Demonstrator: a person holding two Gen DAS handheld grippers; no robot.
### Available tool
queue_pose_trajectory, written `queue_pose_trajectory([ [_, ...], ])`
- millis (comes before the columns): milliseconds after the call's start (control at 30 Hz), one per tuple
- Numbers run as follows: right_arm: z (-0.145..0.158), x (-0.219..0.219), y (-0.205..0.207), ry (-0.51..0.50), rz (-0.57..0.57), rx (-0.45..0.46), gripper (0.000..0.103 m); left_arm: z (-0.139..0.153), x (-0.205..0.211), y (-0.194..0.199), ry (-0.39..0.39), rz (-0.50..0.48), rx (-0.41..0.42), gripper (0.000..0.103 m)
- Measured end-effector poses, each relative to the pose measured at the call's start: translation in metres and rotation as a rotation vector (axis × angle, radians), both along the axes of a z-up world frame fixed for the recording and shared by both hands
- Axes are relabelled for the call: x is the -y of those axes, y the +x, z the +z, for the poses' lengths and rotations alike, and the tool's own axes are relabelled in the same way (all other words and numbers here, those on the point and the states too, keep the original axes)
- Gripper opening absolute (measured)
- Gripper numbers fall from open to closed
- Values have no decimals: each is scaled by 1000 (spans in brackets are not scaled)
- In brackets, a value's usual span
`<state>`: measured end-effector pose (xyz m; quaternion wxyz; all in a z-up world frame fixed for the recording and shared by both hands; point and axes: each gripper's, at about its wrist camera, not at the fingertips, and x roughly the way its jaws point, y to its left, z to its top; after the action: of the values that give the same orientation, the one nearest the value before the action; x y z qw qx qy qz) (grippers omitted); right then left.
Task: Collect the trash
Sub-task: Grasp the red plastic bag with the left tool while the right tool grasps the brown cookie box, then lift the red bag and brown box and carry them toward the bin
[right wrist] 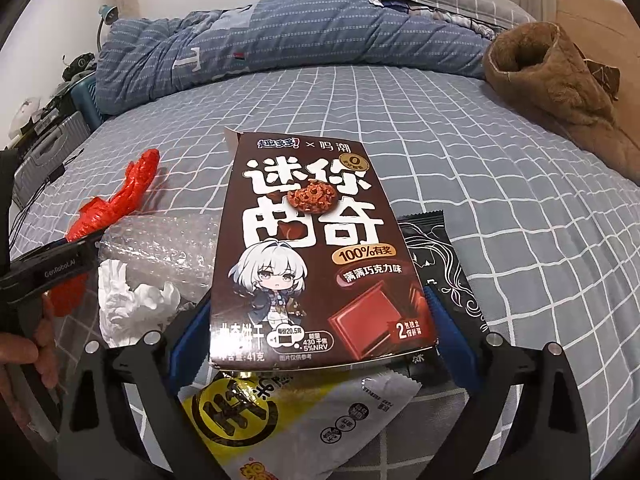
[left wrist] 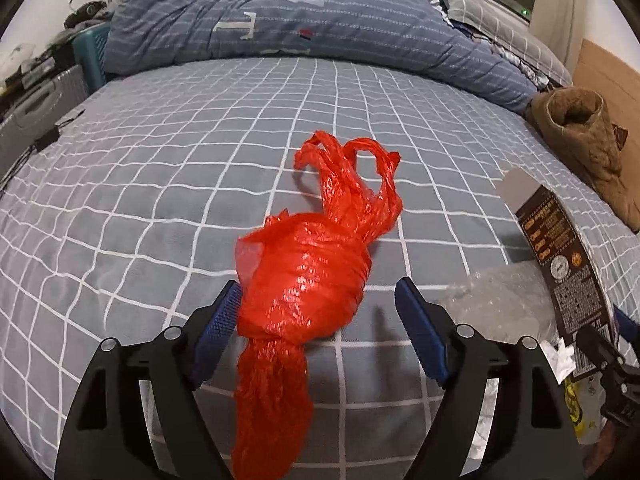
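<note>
1. A crumpled red plastic bag, knotted, is laid on the checked bed sheet.
2. A brown biscuit box is seen tilted, flap open.
3. Beside it, bubble wrap, white tissue and wrappers are gathered.

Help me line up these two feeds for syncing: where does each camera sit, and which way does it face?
Left wrist: on the left gripper, looking down along its open fingers at the red plastic bag on the checked bedsheet.
Right wrist: on the right gripper, looking down along its fingers at the chocolate cookie box they clamp; a hand shows at left.
Shared: bag, box, bubble wrap, blue quilt, brown garment.
</note>
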<state>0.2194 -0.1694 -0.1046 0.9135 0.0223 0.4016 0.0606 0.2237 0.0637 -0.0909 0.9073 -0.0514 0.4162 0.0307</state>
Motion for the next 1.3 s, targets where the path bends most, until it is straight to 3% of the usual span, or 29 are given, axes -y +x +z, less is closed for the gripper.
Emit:
queue_pose_trajectory([
  [100, 0, 1, 0, -3, 2, 0, 92, -2, -1, 4, 0, 0, -7, 75],
  [267, 0, 1, 0, -6, 1, 2, 91, -5, -1, 9, -6, -15, -19, 55],
  [367, 0, 0, 0, -22, 2, 11, 91, -6, 3, 9, 6, -28, -21, 51],
  [933, 16, -2, -18, -53, -25, 73, 90, 12, 11, -11, 22, -44, -2, 49],
  [1300, 50, -7, -39, -66, -35, 131, 90, 32, 13, -37, 36, -56, 3, 49],
])
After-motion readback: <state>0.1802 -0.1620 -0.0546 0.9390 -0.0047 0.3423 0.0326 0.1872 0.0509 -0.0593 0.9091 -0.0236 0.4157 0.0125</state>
